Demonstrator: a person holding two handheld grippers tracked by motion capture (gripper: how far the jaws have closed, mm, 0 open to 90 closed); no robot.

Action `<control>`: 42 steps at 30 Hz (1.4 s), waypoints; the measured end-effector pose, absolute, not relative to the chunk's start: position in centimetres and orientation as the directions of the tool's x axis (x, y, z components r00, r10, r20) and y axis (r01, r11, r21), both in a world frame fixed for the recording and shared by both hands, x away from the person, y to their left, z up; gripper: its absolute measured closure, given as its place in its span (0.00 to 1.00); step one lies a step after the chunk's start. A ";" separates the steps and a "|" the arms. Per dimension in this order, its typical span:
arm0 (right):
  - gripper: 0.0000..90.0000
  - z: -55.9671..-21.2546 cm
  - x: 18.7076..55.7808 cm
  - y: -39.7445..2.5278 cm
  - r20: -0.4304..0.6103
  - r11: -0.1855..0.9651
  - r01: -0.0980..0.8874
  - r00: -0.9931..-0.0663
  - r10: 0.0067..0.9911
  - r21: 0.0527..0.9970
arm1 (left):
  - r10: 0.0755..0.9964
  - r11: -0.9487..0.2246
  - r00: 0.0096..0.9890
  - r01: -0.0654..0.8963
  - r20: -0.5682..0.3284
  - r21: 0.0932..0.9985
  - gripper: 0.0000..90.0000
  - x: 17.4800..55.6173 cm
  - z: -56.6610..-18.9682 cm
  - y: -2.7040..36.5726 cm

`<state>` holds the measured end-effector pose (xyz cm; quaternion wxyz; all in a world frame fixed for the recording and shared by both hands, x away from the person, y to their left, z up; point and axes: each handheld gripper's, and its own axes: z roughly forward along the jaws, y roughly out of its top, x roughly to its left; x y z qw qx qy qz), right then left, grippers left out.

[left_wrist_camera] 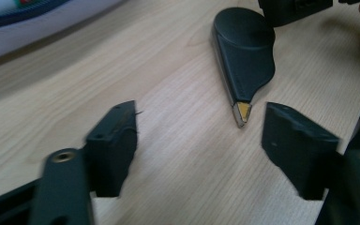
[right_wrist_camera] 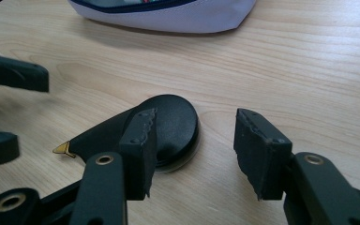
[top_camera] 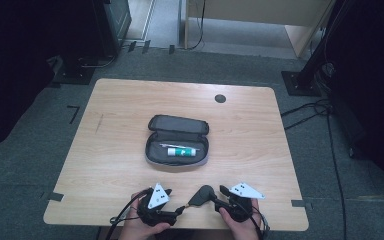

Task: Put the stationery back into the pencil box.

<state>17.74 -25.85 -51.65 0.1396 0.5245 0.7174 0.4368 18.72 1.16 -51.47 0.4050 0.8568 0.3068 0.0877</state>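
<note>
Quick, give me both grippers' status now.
Left gripper: open, holding nothing, jaws apart near the pointed end of the black tool.
Right gripper: open, holding nothing, jaws apart at the tool's round end.

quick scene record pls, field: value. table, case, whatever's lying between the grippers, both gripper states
table: wooden table, round dark grommet near far edge
case: pencil case, unzipped, lid folded back, mid-table
case contents: white tube with green label; a thin item beside it, too small to identify
near-edge object: black teardrop-shaped tool, gold tip, lying flat between the grippers
left gripper: open, holding nothing, tool tip just ahead
right gripper: open, holding nothing, tool's round end by one jaw
</note>
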 end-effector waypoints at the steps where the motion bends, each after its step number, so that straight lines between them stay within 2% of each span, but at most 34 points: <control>1: 0.55 -51.7 17.8 -25.8 0.259 0.069 0.630 -0.413 0.873 0.774 | 0.596 -0.492 0.798 0.450 -0.089 0.745 0.42 18.6 -51.5 1.0; 4: 0.55 -51.7 17.9 -25.8 0.261 0.070 0.633 -0.414 0.872 0.771 | 0.576 -0.525 0.815 0.422 -0.056 0.739 0.52 18.4 -51.6 0.6; 12: 0.57 -51.8 18.5 -25.7 0.264 0.062 0.634 -0.406 0.875 0.771 | 0.526 -0.593 0.850 0.349 0.021 0.726 0.62 17.8 -51.7 -0.6; 23: 0.65 -51.8 18.7 -25.3 0.298 0.052 0.645 -0.422 0.856 0.763 | 0.487 -0.607 0.873 0.327 0.014 0.724 0.83 18.0 -51.6 -1.0; 30: 0.72 -52.1 18.6 -25.3 0.336 0.007 0.650 -0.403 0.851 0.760 | 0.492 -0.607 0.871 0.333 0.011 0.722 0.84 18.0 -51.6 -1.2; 42: 0.72 -52.3 18.5 -25.4 0.365 -0.024 0.649 -0.396 0.843 0.761 | 0.491 -0.600 0.871 0.347 -0.011 0.721 0.92 18.1 -51.6 -1.6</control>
